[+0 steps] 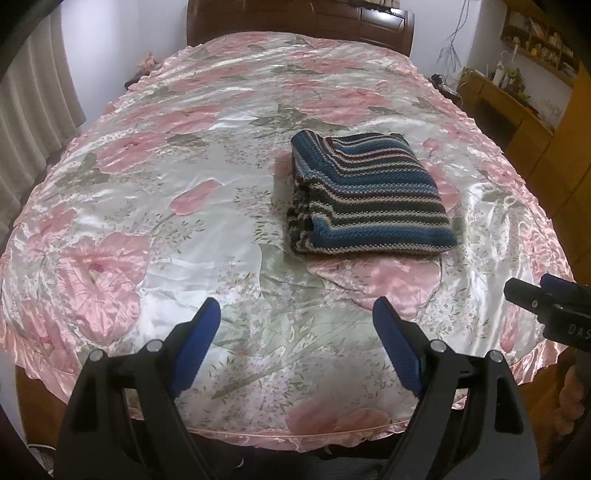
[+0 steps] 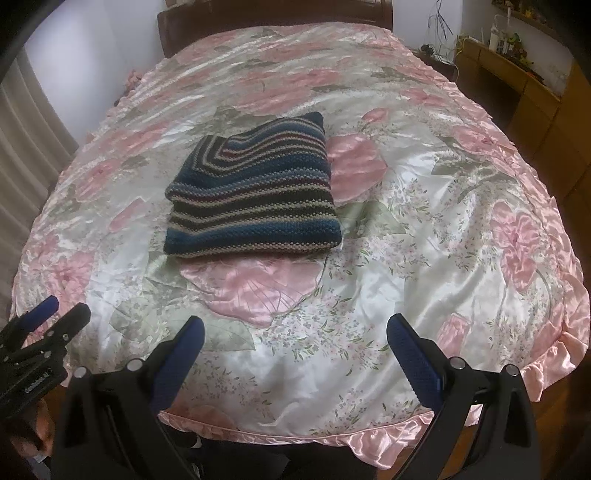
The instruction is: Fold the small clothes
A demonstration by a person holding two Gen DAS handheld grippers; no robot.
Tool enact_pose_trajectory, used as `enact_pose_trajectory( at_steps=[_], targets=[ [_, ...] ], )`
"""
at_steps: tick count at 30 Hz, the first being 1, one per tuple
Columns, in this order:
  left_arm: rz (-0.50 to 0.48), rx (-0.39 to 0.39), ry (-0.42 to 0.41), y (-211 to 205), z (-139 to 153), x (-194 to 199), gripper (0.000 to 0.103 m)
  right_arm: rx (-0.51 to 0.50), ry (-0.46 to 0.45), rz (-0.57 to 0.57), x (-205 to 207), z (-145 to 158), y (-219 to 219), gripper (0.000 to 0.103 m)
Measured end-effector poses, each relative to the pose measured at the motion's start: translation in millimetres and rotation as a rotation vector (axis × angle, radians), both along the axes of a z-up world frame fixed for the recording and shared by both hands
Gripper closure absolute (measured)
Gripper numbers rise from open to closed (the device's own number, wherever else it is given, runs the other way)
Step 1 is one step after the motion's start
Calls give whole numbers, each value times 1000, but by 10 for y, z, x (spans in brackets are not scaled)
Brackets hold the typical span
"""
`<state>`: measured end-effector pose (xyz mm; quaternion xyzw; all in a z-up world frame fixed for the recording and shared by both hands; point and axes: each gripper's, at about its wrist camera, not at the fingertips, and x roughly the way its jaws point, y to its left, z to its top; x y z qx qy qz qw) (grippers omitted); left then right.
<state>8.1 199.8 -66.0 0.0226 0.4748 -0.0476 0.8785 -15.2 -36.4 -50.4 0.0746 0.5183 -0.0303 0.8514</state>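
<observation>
Bedroom scene, both wrist views looking along a bed [image 1: 258, 369] covered by a glossy pink floral spread with a ruffled hem. Nearest the lens, over the foot of the bed, the left gripper [image 1: 295, 317] hangs with its jaws spread wide and nothing between them; its blue pads [image 1: 197, 343] stand clear of the fabric. Just beside it, the right gripper [image 2: 295, 334] sits at a similar height, jaws likewise wide apart and empty. Each gripper appears at the edge of the other's view, the right one at the right margin of the left view, the left one at the lower left of the right view. Farther up, near the middle of the spread, a striped knit [image 1: 369, 195] in blue, black and cream lies folded into a compact, roughly square stack, well apart from both grippers. Beyond it stand a dark wooden headboard [image 1: 295, 26], curtains [image 1: 33, 110] at the left and wooden shelving [image 1: 517, 96] at the right.
</observation>
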Motion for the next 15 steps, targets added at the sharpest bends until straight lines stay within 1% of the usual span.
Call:
enact_pose_trajectory(
  at_steps=[15],
  targets=[
    [8, 12, 1, 10, -9, 6, 19, 25, 25, -7, -20, -31, -26, 4]
  ],
)
